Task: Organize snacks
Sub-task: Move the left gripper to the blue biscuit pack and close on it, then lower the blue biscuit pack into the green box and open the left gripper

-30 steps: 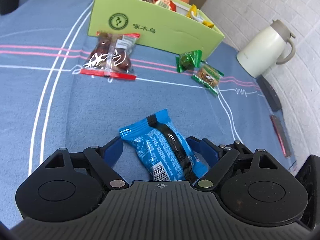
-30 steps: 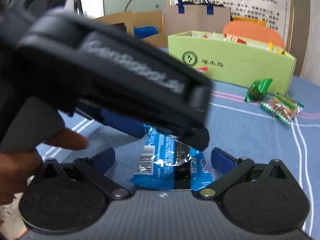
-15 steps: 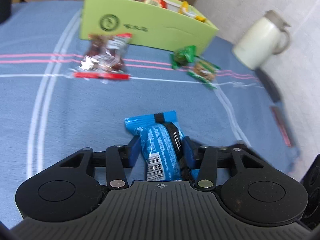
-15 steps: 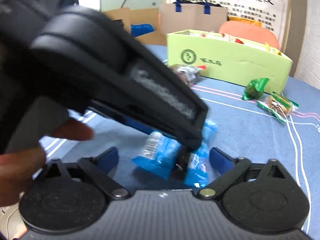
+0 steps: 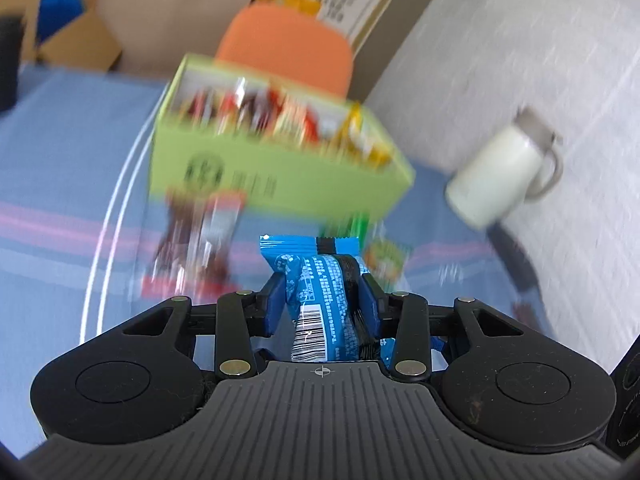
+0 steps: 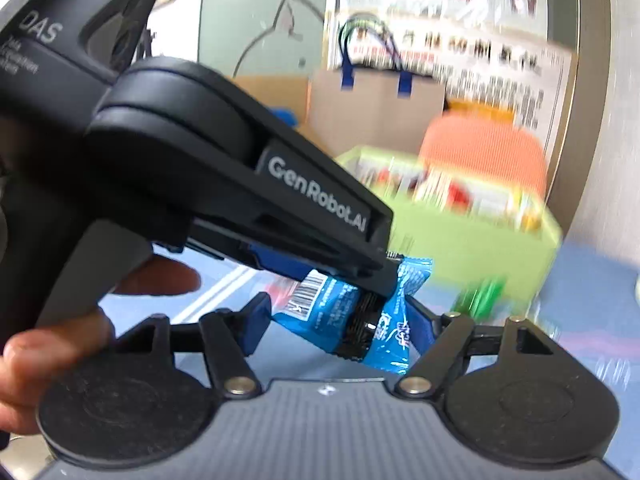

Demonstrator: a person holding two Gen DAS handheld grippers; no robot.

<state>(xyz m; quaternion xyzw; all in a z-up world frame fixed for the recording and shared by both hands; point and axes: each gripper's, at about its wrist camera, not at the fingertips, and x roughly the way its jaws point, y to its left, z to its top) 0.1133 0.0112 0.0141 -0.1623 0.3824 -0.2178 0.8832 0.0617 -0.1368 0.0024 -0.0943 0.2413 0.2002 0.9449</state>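
Note:
My left gripper [image 5: 323, 294] is shut on a blue snack packet [image 5: 324, 300] and holds it above the blue tablecloth. The right wrist view shows the left gripper [image 6: 360, 268] from the side with the same blue packet [image 6: 360, 312] in it. My right gripper [image 6: 338, 322] is open, its blue pads either side of the packet without touching it. Ahead stands the open green snack box [image 5: 276, 176], holding several packets. A red date packet [image 5: 196, 244] and small green packets [image 5: 384, 256] lie in front of the box, blurred.
A white thermos jug [image 5: 504, 176] stands at the right by the wall. An orange chair back [image 5: 288, 48] and cardboard boxes [image 5: 72, 36] are behind the table. A dark flat object [image 5: 516, 256] lies along the table's right edge.
My left gripper closed on the blue packet and lifted it off the cloth toward the green box. The right gripper stayed open and rose along with it.

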